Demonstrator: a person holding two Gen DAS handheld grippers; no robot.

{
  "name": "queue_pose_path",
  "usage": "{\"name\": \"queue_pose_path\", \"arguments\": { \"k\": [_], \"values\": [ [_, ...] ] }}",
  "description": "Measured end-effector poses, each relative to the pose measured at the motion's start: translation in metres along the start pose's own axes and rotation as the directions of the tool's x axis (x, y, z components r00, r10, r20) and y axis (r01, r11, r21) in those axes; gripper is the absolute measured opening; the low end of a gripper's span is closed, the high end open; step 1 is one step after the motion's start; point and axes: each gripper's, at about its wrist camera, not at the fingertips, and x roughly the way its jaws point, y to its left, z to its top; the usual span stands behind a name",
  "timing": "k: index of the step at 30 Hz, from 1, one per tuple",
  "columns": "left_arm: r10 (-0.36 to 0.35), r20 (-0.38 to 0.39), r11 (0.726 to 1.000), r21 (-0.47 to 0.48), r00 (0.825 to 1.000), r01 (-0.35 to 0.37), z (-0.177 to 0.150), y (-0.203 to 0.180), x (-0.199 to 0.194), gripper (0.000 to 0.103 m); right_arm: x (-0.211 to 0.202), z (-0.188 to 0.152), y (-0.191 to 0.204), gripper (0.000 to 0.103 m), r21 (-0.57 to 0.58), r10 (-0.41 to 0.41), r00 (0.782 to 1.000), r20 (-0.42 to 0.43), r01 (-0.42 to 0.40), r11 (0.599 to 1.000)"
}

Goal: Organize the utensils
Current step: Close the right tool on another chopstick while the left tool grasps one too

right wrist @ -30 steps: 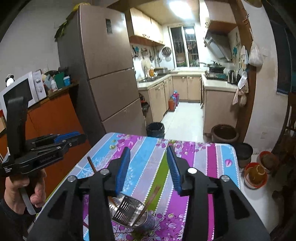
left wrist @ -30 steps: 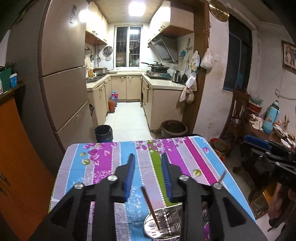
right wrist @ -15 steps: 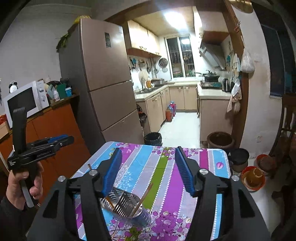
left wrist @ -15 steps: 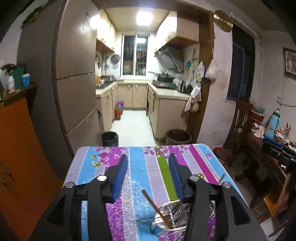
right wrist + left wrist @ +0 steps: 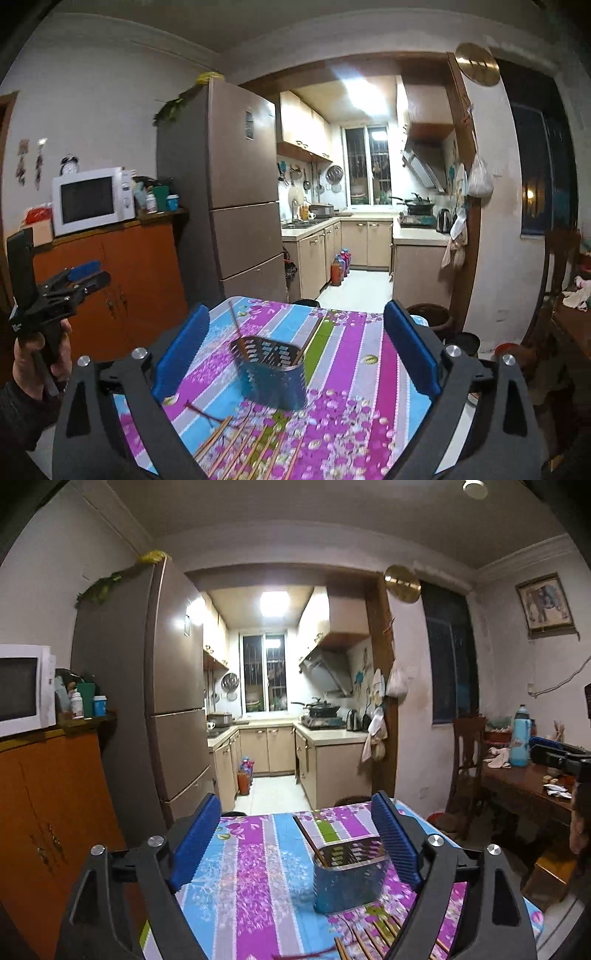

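Note:
A perforated metal utensil holder [image 5: 349, 878] stands upright on the striped floral tablecloth [image 5: 258, 867] and has a brown chopstick [image 5: 309, 840] leaning in it. In the right wrist view the holder [image 5: 271, 373] holds two chopsticks. Several loose chopsticks [image 5: 243, 448] lie on the cloth in front of it; they also show in the left wrist view [image 5: 373, 936]. My left gripper [image 5: 295, 843] is open and empty, back from the holder. My right gripper [image 5: 295, 350] is open and empty, also back from it. The left gripper shows held up at the left of the right wrist view [image 5: 70, 282].
Beyond the table's far edge stand a tall fridge [image 5: 240, 206], an orange cabinet [image 5: 122, 280] with a microwave [image 5: 92, 199], and the kitchen doorway. A wooden chair [image 5: 467, 768] and a cluttered side table [image 5: 532, 782] are to the right.
Both grippers have pulled back and lowered, and their jaws have opened wider. The holder now shows from the side, and the loose chopsticks on the cloth have come into view.

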Motion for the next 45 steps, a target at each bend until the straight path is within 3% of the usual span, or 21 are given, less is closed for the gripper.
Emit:
{"name": "queue_pose_path", "arguments": {
  "k": [8, 12, 15, 17, 19, 21, 25, 29, 33, 35, 41, 45],
  "values": [
    [0.007, 0.014, 1.0, 0.027, 1.0, -0.007, -0.079, -0.015, -0.066, 0.087, -0.056, -0.07, 0.037, 0.092, -0.031, -0.015, 0.997, 0.074, 0.017, 0.999],
    [-0.035, -0.062, 0.999, 0.032, 0.997, 0.037, -0.143, -0.024, -0.073, 0.087, -0.067, -0.118, 0.049, 0.092, -0.024, -0.033, 0.997, 0.065, 0.034, 0.999],
    [-0.087, -0.167, 0.995, 0.039, 0.982, 0.095, -0.194, -0.037, -0.067, 0.087, -0.07, -0.154, 0.053, 0.092, 0.005, -0.043, 0.999, 0.023, 0.043, 0.999],
    [-0.122, -0.241, 0.991, 0.031, 0.963, 0.133, -0.227, -0.045, -0.06, 0.082, -0.067, -0.179, 0.053, 0.092, 0.029, -0.053, 0.998, -0.021, 0.054, 0.998],
    [-0.153, -0.312, 0.986, 0.022, 0.938, 0.167, -0.257, -0.053, -0.053, 0.072, -0.064, -0.196, 0.051, 0.091, 0.06, -0.056, 0.996, -0.063, 0.06, 0.996],
    [-0.165, -0.343, 0.983, 0.02, 0.925, 0.183, -0.272, -0.058, -0.049, 0.064, -0.061, -0.212, 0.049, 0.088, 0.074, -0.067, 0.992, -0.104, 0.075, 0.994],
    [-0.174, -0.4, 0.98, 0.017, 0.9, 0.197, -0.296, -0.067, -0.041, 0.046, -0.059, -0.23, 0.048, 0.085, 0.102, -0.074, 0.986, -0.149, 0.09, 0.991],
    [-0.186, -0.411, 0.976, 0.03, 0.892, 0.217, -0.302, -0.075, -0.039, 0.042, -0.057, -0.241, 0.045, 0.084, 0.121, -0.071, 0.982, -0.176, 0.093, 0.988],
    [-0.169, -0.416, 0.979, 0.037, 0.894, 0.203, -0.304, -0.076, -0.033, 0.031, -0.055, -0.246, 0.048, 0.079, 0.109, -0.074, 0.98, -0.185, 0.095, 0.99],
    [-0.159, -0.41, 0.98, 0.042, 0.898, 0.192, -0.304, -0.076, -0.032, 0.026, -0.054, -0.249, 0.05, 0.07, 0.098, -0.073, 0.979, -0.188, 0.092, 0.991],
    [-0.13, -0.38, 0.986, 0.049, 0.916, 0.161, -0.306, -0.079, -0.031, 0.025, -0.035, -0.283, 0.061, 0.039, 0.059, -0.05, 0.961, -0.271, 0.069, 0.996],
    [-0.121, -0.365, 0.988, 0.048, 0.923, 0.148, -0.307, -0.079, -0.03, 0.025, -0.026, -0.298, 0.066, 0.028, 0.072, -0.031, 0.953, -0.301, 0.056, 0.996]
  ]
}}
